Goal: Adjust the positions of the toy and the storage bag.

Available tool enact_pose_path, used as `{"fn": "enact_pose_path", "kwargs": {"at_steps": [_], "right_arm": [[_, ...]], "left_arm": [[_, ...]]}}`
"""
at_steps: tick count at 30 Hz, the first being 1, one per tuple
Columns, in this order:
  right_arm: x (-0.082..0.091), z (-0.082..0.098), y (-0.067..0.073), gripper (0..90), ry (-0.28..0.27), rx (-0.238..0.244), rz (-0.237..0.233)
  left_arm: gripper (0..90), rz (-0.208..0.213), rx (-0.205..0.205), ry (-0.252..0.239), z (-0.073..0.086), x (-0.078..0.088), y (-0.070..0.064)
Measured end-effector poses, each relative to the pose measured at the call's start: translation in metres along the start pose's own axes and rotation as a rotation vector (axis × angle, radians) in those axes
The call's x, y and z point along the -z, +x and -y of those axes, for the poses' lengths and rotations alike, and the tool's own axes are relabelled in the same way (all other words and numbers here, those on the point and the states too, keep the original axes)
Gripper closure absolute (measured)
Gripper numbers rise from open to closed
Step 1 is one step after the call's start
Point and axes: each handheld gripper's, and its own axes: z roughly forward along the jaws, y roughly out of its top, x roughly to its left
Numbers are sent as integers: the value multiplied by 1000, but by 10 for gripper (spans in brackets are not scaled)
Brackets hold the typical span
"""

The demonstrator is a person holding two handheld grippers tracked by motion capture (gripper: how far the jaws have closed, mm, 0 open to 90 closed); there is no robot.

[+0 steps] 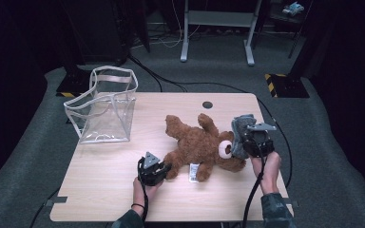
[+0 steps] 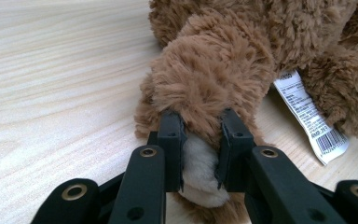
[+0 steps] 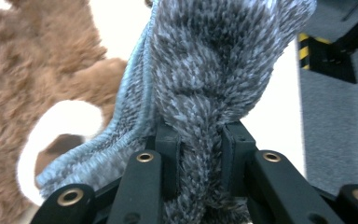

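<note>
Both forearms come in from the bottom edge of the high view. The left hand (image 1: 140, 190), at lower centre-left, holds the left gripper (image 1: 164, 169) low and pointing toward the right of the frame, its jaws clamped on a teddy bear's paw (image 2: 200, 163). The right hand (image 1: 266, 168), at lower right, holds the right gripper (image 1: 244, 142) pointing toward the upper left, its jaws pinched on a grey fuzzy cloth (image 3: 205, 79).

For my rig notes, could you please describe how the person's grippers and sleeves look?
Both grippers, left gripper and right gripper, are black, each topped by a grey three-cornered plate and trailing a black cable. Their jaws are black with brass-coloured rivets. The sleeves are dark; a dark band circles the left wrist.
</note>
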Motion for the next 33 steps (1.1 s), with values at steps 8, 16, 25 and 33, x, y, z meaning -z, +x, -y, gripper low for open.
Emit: {"fn": "enact_pose_path", "kwargs": {"at_steps": [8,16,25,33], "right_arm": [[-37,31,-10,730,95,-81,45],[-52,58,-19,727,236,-91,38],[3,19,-19,724,18,-102,-6],[-32,41,-12,725,124,-120,4]], "left_arm": [[746,3,-3,-1,0,0,0],[745,-2,12,-10,0,-1,-1],[745,0,-3,0,0,0,0],[745,0,8,-8,0,-1,-1]]}}
